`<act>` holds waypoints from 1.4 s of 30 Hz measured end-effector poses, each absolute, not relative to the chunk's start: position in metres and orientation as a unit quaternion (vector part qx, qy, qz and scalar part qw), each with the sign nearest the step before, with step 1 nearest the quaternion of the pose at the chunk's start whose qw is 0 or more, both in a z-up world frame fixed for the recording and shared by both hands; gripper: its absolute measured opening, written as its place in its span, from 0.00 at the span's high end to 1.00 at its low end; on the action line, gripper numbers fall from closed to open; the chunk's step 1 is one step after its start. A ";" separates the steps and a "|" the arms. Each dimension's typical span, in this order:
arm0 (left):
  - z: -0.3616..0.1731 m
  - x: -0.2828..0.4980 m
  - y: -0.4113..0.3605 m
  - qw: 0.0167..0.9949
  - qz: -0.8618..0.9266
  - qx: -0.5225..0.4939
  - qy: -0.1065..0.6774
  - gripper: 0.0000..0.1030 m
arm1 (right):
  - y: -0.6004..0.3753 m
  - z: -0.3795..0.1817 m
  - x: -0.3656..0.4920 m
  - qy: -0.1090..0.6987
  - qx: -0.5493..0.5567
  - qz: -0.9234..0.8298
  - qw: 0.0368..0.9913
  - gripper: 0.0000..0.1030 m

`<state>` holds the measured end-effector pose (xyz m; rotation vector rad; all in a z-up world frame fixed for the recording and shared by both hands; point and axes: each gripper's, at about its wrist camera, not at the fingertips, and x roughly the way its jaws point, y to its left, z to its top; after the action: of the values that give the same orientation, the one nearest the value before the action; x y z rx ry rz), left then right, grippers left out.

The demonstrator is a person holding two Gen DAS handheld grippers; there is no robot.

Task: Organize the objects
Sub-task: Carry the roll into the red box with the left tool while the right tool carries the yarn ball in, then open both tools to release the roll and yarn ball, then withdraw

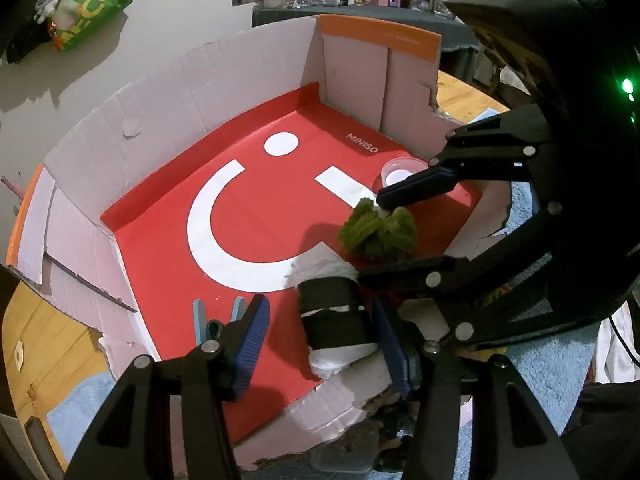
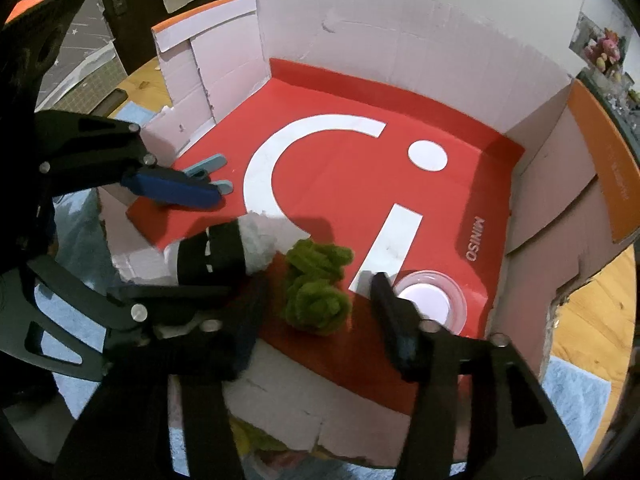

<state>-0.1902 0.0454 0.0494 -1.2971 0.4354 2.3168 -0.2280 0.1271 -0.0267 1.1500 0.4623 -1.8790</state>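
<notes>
Where the wooden counter (image 1: pixel 44 332) carries a cut-open box (image 2: pixel 400 64), its red floor is walled on three sides, most of it bare. Near its low front edge, a green woolly bundle (image 2: pixel 316 284) lies between the parted right hand-held gripper (image 2: pixel 316 320); a black-and-white roll (image 1: pixel 336 312) sits between the parted left hand-held gripper (image 1: pixel 320 340), neither gripped.

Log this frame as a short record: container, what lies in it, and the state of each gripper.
container: open cardboard box with a red floor
items in box: green fuzzy bundle, black-and-white roll, clear round lid, light blue clip
left gripper: open, fingers either side of the roll, no clear press on it
right gripper: open, fingers either side of the green bundle, not pressing it
surroundings: wooden table, blue cloth under the box
</notes>
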 end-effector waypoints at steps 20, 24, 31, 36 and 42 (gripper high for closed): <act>0.057 -0.188 0.040 0.221 0.846 -0.464 0.143 0.42 | 0.131 -0.014 -0.226 0.179 0.448 -0.763 0.430 0.48; 0.061 -0.184 0.039 0.207 0.851 -0.461 0.139 0.42 | 0.134 -0.007 -0.225 0.171 0.443 -0.769 0.428 0.48; 0.071 -0.176 0.032 0.205 0.861 -0.451 0.116 0.42 | 0.143 0.008 -0.220 0.157 0.429 -0.781 0.425 0.48; 0.082 -0.169 0.026 0.198 0.873 -0.436 0.091 0.36 | 0.151 0.021 -0.212 0.141 0.416 -0.792 0.425 0.44; 0.100 -0.152 0.020 0.183 0.892 -0.408 0.075 0.30 | 0.160 0.036 -0.201 0.125 0.396 -0.806 0.423 0.41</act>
<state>-0.1524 0.0201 0.1000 -1.1500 0.2116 2.5153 -0.2007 0.1597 0.0364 0.9921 0.3128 -2.0167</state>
